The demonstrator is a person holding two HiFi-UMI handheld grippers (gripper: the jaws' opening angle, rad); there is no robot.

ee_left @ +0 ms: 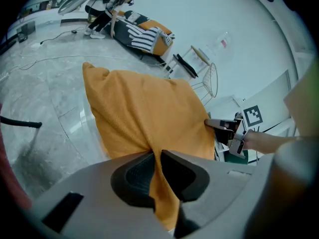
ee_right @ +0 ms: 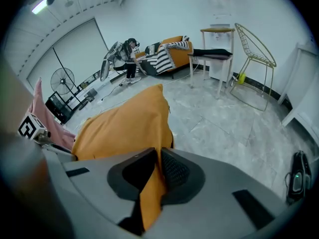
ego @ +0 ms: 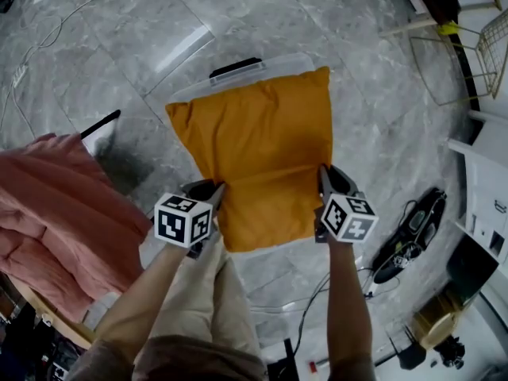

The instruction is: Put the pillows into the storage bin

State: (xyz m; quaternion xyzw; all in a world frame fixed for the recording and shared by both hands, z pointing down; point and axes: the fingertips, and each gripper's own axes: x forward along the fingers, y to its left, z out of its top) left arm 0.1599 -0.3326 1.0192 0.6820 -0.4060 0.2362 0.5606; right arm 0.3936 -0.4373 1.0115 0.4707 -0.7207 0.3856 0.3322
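Left tool (ego: 214, 189), right tool (ego: 327, 173) pinch orange pillow (ego: 258, 145) above clear bin (ego: 274, 60); grey marble floor (ego: 119, 46)

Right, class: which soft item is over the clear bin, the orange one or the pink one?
The orange pillow, over the bin; the pink bundle lies aside at the left.

The pillow (ego: 254, 157) was plain mustard orange. The bin (ego: 278, 59) was clear, its handle (ego: 236, 69) black. The floor (ego: 103, 46) was grey marbled tile. A cloth (ego: 55, 205) was dusty pink. The left cube (ego: 184, 219) and right cube (ego: 348, 217) bore black squares on white. The trousers (ego: 206, 292) were beige, the wire chair (ego: 464, 50) pale gold.
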